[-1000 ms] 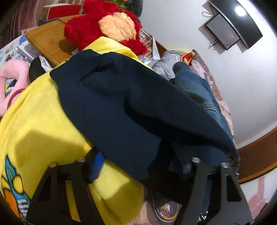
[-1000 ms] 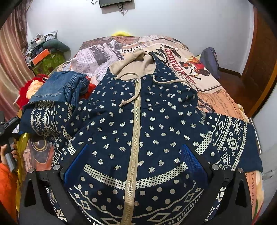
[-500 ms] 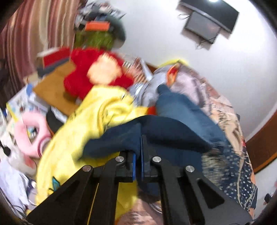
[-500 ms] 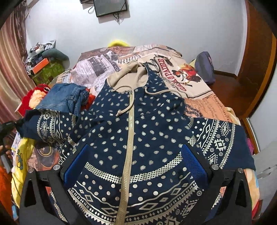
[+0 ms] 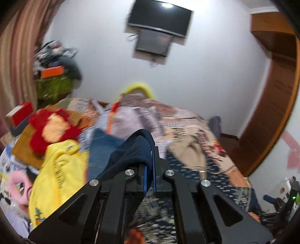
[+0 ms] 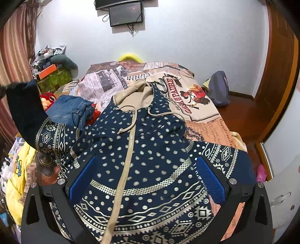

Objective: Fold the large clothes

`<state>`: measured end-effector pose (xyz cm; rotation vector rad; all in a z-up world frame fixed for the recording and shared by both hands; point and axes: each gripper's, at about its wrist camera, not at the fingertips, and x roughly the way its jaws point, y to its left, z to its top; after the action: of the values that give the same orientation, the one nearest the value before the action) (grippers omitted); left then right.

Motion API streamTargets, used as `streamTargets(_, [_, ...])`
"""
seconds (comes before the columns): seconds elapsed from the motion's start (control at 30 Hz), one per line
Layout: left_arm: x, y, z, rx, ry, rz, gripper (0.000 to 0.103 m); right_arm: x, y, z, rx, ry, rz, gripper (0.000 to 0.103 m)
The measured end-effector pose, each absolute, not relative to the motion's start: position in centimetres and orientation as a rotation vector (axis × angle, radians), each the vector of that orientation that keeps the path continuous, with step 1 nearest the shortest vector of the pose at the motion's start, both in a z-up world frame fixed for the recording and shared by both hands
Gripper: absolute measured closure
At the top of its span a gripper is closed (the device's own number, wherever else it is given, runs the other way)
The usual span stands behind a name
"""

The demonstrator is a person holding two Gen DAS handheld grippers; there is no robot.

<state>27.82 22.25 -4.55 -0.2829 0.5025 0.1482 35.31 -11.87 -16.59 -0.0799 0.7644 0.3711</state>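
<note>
On my right feed the hoodie (image 6: pixel 142 150) is soft matt navy cloth with a silvery print, a beige fabric hood and a woven drawstring. My right hand-held gripper (image 6: pixel 144 180) has matt black plastic fingers, rough blue textured pads (image 6: pixel 210 180) and shiny metal screws. The jeans (image 6: pixel 73 110) are coarse denim; the wardrobe (image 6: pixel 277 75) is glossy wood.

Folded jeans (image 6: pixel 72 110), red plush toy (image 5: pixel 50 129), yellow blanket (image 5: pixel 56 172), wall-mounted screen (image 6: pixel 126 14), grey bag (image 6: pixel 219 89)
</note>
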Motion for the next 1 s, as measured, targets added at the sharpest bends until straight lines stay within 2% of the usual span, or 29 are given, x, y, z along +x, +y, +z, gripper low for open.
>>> streamTargets(0.17, [30.7, 15.0, -3.9, -0.216, 0.517, 0.036, 0.1, 35.8, -13.3, -16.9, -0.046, 0.768, 0.378, 0.0])
streamTargets(0.33, [34.3, 8.5, -6.3, -0.162, 0.601, -0.062, 0.1, 36.1, -14.8, -17.6, -0.031, 0.78, 0.371, 0.0])
streamTargets(0.57, [37.5, 1.1, -14.3, -0.072, 0.795, -0.146, 0.1, 36.9, -17.5, -19.0, -0.004, 0.816, 0.337, 0.0])
streamTargets(0.73, [38.8, -1.2, -21.3, -0.041, 0.979, -0.175, 0.1, 37.5, -19.1, -20.3, 0.013, 0.869, 0.316, 0.0])
streamTargets(0.87, [38.7, -2.3, -24.0, 0.009, 1.064, -0.176, 0.1, 37.7, -19.5, -21.0, -0.013, 0.896, 0.296, 0.0])
streamTargets(0.97, [37.9, -2.6, -24.2, 0.033, 1.096, -0.202, 0.09, 37.8, -19.4, -21.1, -0.024, 0.91, 0.297, 0.0])
streamTargets(1.0, [37.4, -2.6, -23.9, 0.035, 1.101, -0.21, 0.084, 37.7, -19.3, -21.1, -0.027, 0.91, 0.299, 0.0])
